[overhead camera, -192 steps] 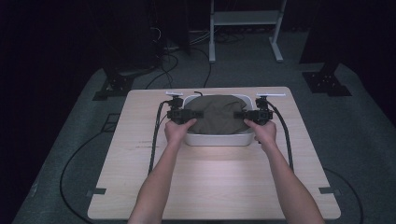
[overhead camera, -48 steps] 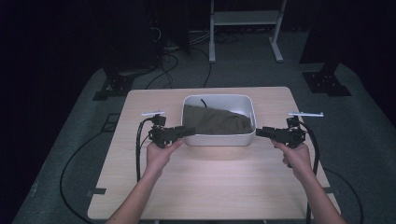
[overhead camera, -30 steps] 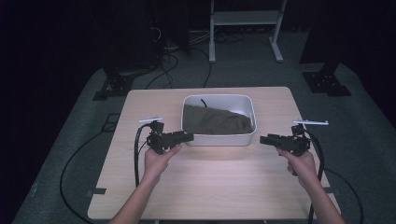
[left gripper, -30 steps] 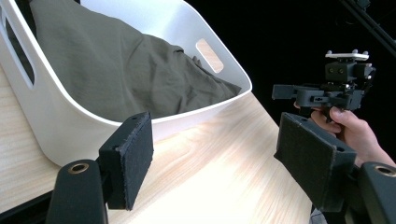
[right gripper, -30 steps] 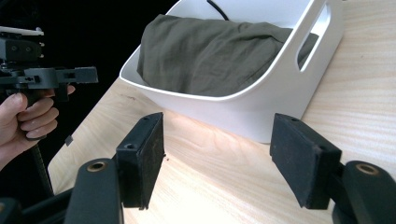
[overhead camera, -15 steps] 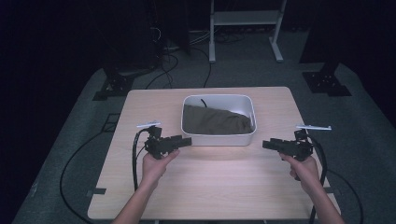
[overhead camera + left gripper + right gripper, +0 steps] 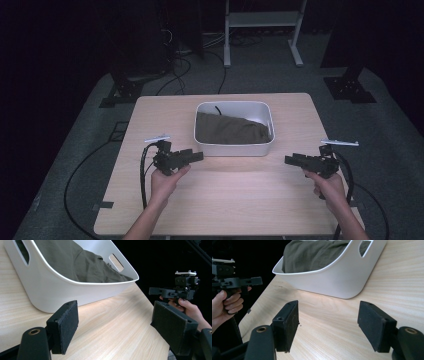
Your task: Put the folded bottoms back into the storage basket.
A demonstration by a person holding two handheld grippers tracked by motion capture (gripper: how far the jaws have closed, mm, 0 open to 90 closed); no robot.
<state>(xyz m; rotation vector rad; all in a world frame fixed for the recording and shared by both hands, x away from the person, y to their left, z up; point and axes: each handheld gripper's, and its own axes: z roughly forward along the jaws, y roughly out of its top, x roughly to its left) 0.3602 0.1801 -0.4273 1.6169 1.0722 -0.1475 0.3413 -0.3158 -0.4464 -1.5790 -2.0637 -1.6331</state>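
We hold the left gripper (image 7: 199,156) and right gripper (image 7: 289,159) wide and empty below the centre tub (image 7: 234,148); the left's jaws just opened further.

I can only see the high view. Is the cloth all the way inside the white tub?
Observer: Mostly. In the right gripper view the olive cloth heaps up a little above the white tub's near rim, but nothing hangs over the side.
Operator: Is there anything stuck in the left gripper?
Observer: No. In the left gripper view the left gripper has only bare table between its black pads, and its jaws have just been opening.
Operator: And the other one?
Observer: Its own view shows the right gripper open too, with nothing between its pads. It points at the tub's side.
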